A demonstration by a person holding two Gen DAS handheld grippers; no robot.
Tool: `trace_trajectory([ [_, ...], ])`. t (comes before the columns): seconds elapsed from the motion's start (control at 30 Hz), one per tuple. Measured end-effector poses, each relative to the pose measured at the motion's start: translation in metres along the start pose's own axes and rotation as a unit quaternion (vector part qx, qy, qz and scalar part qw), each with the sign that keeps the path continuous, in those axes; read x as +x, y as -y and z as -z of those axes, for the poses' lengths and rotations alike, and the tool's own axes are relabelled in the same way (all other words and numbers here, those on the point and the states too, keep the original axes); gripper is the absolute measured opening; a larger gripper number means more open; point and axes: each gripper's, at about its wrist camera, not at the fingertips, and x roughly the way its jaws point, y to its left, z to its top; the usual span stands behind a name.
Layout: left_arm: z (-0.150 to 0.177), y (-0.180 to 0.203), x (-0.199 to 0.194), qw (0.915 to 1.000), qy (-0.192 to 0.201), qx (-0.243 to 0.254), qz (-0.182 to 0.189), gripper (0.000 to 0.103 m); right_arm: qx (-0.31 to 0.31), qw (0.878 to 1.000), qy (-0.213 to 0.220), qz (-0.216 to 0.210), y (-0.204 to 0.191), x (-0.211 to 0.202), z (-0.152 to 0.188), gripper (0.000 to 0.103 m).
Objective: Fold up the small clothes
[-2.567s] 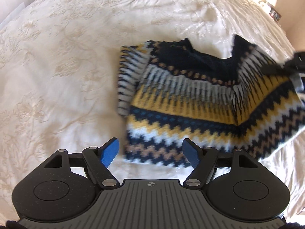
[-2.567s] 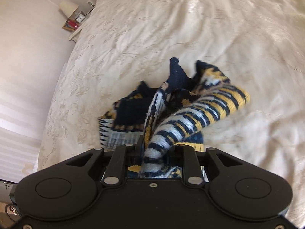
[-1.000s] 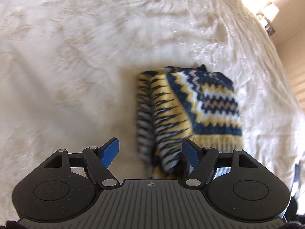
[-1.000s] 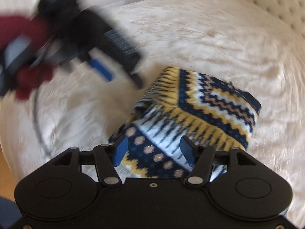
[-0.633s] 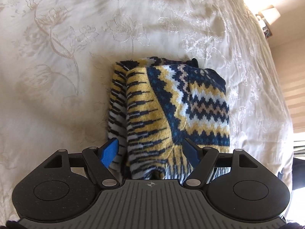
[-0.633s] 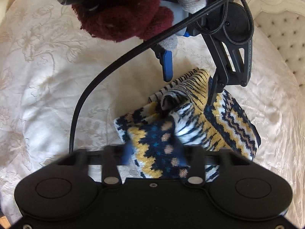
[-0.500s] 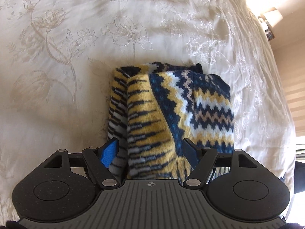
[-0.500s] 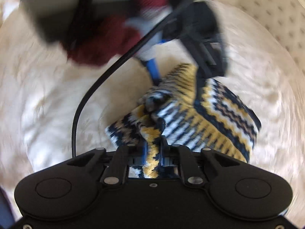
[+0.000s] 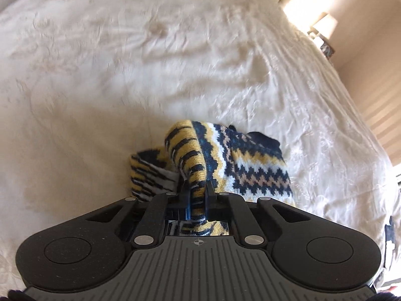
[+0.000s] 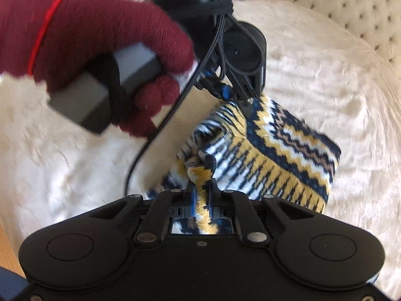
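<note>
We find no words, brands or numbers we can read on anything here; small white print on the far gripper is blurred.

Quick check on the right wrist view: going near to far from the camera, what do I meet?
Right gripper with jaws shut on a knit fold → patterned sweater → left gripper pinching its far edge → cream bedspread → tufted headboard.

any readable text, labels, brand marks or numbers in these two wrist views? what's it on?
No readable text in either view.
White print on the top of the left gripper, seen from the right wrist camera: too blurred to read.
Crosshair mark on the left gripper's own body: a symbol, no letters.
Sweater, bedspread, right gripper: none.
</note>
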Motion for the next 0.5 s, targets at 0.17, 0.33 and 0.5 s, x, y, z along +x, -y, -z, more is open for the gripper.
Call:
trace_trajectory([
  [0.17, 0.008, -0.024, 0.024, 0.9983, -0.048, -0.019, -0.026, 0.01, -0.022, 0.998, -0.057, -0.026, -0.017, 0.041, 0.005, 0.021],
  [0.33, 0.013, -0.04, 0.028, 0.9969, -0.049, -0.048, -0.038, 0.02, 0.036, 0.995, -0.069, -0.059, -0.001, 0.049, 0.013, 0.047],
  [0.5, 0.009, -0.028, 0.002, 0.9986, -0.013, -0.005, -0.051, 0.037, 0.134, 0.988, -0.031, -0.075, 0.041, 0.022, 0.021, 0.067],
])
